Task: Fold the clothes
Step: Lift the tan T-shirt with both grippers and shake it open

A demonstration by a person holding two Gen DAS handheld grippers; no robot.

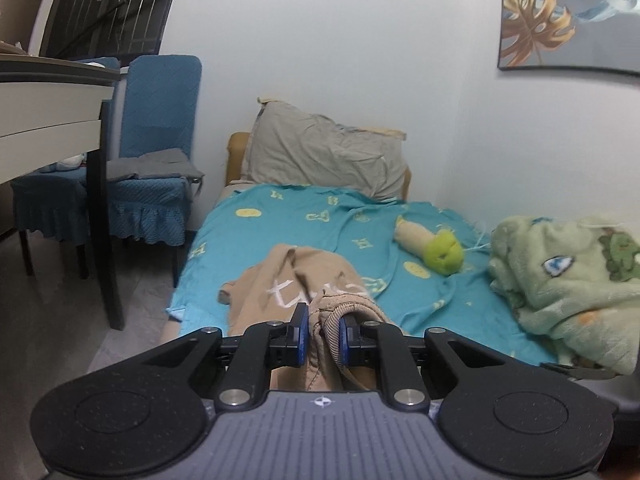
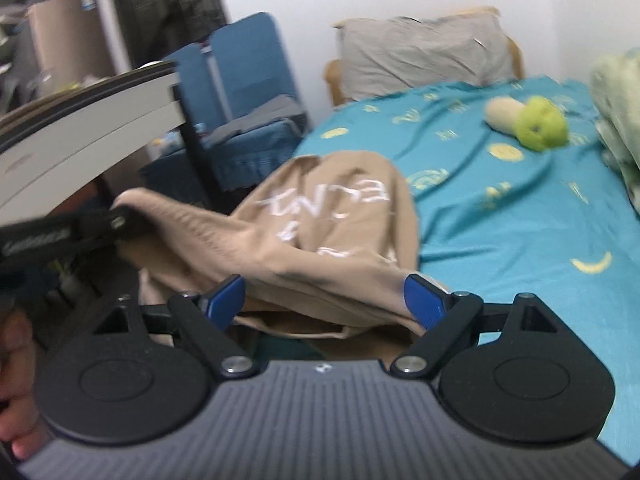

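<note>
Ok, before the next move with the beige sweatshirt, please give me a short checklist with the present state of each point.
1. Left gripper shut on the beige sweatshirt with white lettering, at its ribbed edge: ok.
2. Right gripper has a hold on the fabric: not ok, the jaws stand wide open around it.
3. Sweatshirt lies flat for folding: not ok, it is bunched and partly lifted.
4. Bare space on the turquoise patterned bed sheet beside the garment: ok.
5. Green and cream plush toy apart from the garment: ok.
6. Which part hangs over the bed edge: cannot tell.
</note>
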